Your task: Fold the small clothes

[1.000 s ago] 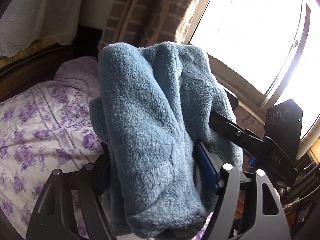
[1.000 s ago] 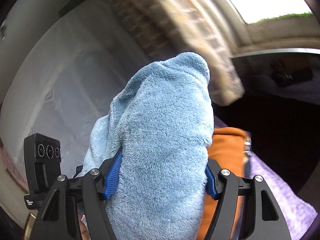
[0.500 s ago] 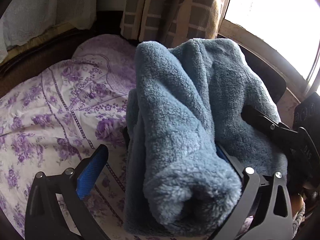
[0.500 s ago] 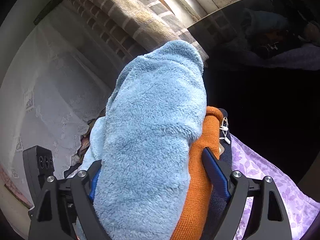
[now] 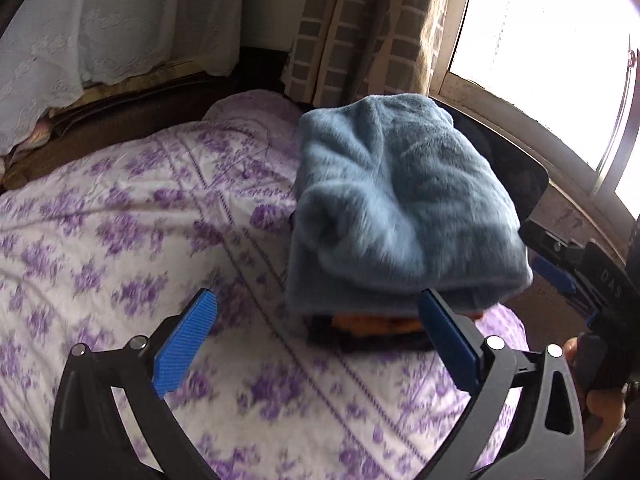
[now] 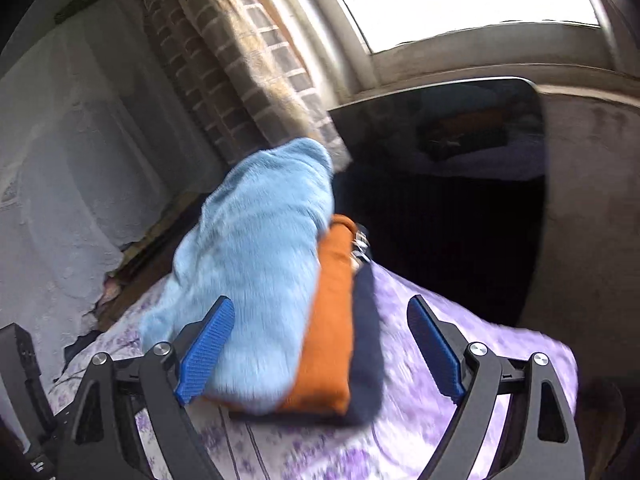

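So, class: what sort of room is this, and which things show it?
Probably a bedroom: a purple-flowered quilted bedspread, a dark curved headboard, and a brick-patterned curtain beside a bright window.

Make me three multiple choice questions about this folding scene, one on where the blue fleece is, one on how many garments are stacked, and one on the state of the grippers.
1. Where is the blue fleece?
A. On top of the pile on the bedspread
B. Hanging from the curtain
C. Under the orange garment

2. How many folded garments show in the pile?
A. One
B. Three
C. Five

3. How do the left gripper and right gripper stand?
A. Both clamped on the fleece
B. One clamped, one open
C. Both open, holding nothing

Answers:
1. A, the fleece lies uppermost, above the orange garment.
2. B, the right wrist view shows blue, orange and a dark navy garment layered.
3. C, the blue pads of both stand apart, having just been opening, and none presses on the fleece.
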`<state>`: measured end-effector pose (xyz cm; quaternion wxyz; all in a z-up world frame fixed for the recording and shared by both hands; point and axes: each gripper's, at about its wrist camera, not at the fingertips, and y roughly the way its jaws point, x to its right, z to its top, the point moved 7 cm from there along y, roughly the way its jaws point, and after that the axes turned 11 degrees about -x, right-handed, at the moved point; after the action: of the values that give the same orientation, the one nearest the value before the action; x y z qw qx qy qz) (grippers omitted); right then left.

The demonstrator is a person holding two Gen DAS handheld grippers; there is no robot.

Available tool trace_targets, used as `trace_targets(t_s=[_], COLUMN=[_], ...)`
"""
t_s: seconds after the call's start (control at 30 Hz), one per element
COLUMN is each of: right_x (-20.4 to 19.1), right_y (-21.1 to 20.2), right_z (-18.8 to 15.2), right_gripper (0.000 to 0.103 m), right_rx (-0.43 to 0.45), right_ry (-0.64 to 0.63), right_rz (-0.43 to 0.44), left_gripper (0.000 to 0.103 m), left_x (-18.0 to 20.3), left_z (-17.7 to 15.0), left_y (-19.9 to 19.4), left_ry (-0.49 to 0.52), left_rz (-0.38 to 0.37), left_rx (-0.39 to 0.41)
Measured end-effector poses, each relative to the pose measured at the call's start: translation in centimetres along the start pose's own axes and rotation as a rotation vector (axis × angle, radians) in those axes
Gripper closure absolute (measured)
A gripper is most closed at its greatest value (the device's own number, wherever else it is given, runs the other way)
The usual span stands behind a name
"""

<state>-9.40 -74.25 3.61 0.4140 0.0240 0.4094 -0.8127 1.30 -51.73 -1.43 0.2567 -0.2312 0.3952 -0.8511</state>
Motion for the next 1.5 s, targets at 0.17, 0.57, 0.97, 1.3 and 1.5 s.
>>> trace_targets(t_s=[0.17, 0.57, 0.97, 1.3, 1.5], right_x=[-0.7, -6.5, -8.8, -8.7, -8.0], right_y=[-3.9, -15.4, -19.6, -19.5, -20.6], right_z=[-6.5, -12.1, -15.9, -17.0, -16.6], right_gripper=[0.01, 0.004, 0.004, 0.004, 0.004], right_rx=[0.039, 0.232, 0.252, 0.231, 0.24], right_ry=[-0.002, -0.195, -0.262, -0.268, -0.232], right_rz=[-0.107, -0.305, -0.261, -0.214, -0.228], left_gripper=[0.005, 0.005, 0.005, 0.005, 0.005], left_x=[-1.9, -3.0, -1.4, -1.5, -0.3], left_z=[-4.0, -9.4, -13.1, -14.7, -12.7], left_y=[-4.2, -15.0, -19.0, -18.8, -20.1], left_ry=[0.01, 0.092, 0.14, 0.142, 0.128], left_rz=[0.084, 0.17, 0.208, 0.19, 0.138], left_rx=[0.069, 0.248, 0.28, 0.239, 0.265])
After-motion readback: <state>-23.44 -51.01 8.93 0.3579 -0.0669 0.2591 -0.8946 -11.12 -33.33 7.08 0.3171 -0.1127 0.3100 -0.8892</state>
